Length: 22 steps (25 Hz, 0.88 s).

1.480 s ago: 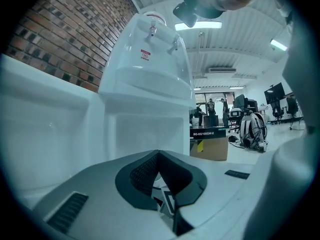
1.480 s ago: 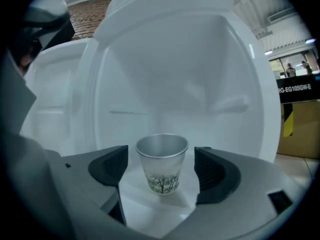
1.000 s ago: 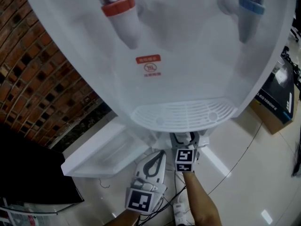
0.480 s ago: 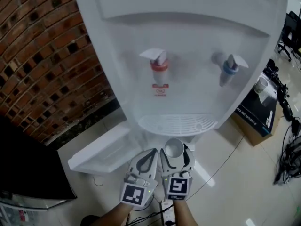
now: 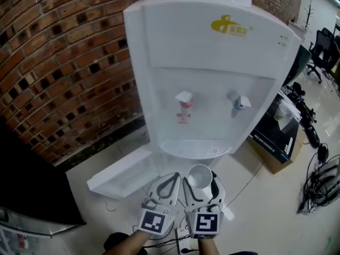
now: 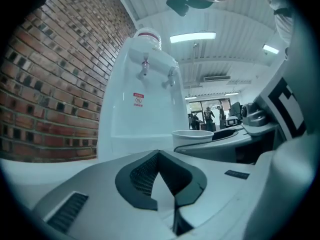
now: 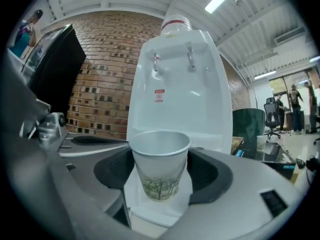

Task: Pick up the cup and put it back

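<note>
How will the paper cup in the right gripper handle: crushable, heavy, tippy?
The paper cup looks thin-walled, so it probably dents under a hard squeeze. It appears empty, so likely very light. Its base is narrower than its rim, so it may tip easily.

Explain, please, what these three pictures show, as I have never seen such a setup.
No robot here: a person holds a two-fingered claw in each hand. One picture comes from a camera on the person's head, looking down; the other two come from a camera riding on each claw. On the floor, against a brick wall, stands a water dispenser, with a box beside it. The right claw grips a paper cup; the left claw is shut and empty.
</note>
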Available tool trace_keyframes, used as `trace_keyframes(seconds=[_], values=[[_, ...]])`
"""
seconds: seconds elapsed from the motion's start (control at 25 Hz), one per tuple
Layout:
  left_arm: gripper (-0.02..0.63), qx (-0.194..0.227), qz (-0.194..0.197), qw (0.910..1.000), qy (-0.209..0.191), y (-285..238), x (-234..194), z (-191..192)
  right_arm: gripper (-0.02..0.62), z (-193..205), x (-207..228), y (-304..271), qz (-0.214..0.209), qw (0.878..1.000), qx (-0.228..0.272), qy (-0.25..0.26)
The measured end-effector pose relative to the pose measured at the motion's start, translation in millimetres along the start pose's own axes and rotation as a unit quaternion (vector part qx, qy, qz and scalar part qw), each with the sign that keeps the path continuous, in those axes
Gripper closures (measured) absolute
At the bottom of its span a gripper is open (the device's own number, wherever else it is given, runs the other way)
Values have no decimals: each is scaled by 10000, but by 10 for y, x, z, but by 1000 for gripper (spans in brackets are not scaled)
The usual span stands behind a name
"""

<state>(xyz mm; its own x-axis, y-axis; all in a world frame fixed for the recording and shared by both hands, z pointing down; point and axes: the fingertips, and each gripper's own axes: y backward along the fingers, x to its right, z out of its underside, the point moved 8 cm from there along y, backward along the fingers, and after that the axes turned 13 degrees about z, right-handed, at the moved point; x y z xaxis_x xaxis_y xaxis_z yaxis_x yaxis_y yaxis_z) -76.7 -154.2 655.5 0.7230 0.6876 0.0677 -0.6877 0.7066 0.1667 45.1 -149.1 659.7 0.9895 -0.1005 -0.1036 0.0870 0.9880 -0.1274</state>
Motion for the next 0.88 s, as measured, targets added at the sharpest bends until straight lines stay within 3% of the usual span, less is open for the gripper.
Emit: trace_keyframes(seconds=[0.16, 0.36, 0.56, 0.88], values=[[612, -3, 11, 10000, -49, -29, 3, -286, 256, -287, 65, 38, 21, 10000, 68, 14], [613, -137, -64, 9998, -132, -52, -35, -951, 256, -928, 115, 161, -55, 10000, -10, 30], [612, -154, -127, 9998, -28, -94, 9, -1829, 256, -1756, 169, 411, -121, 9998, -124, 11], [612, -68, -108, 9998, 143, -228, 208, -3517, 256, -3397, 430, 917, -174, 9997, -70, 157]])
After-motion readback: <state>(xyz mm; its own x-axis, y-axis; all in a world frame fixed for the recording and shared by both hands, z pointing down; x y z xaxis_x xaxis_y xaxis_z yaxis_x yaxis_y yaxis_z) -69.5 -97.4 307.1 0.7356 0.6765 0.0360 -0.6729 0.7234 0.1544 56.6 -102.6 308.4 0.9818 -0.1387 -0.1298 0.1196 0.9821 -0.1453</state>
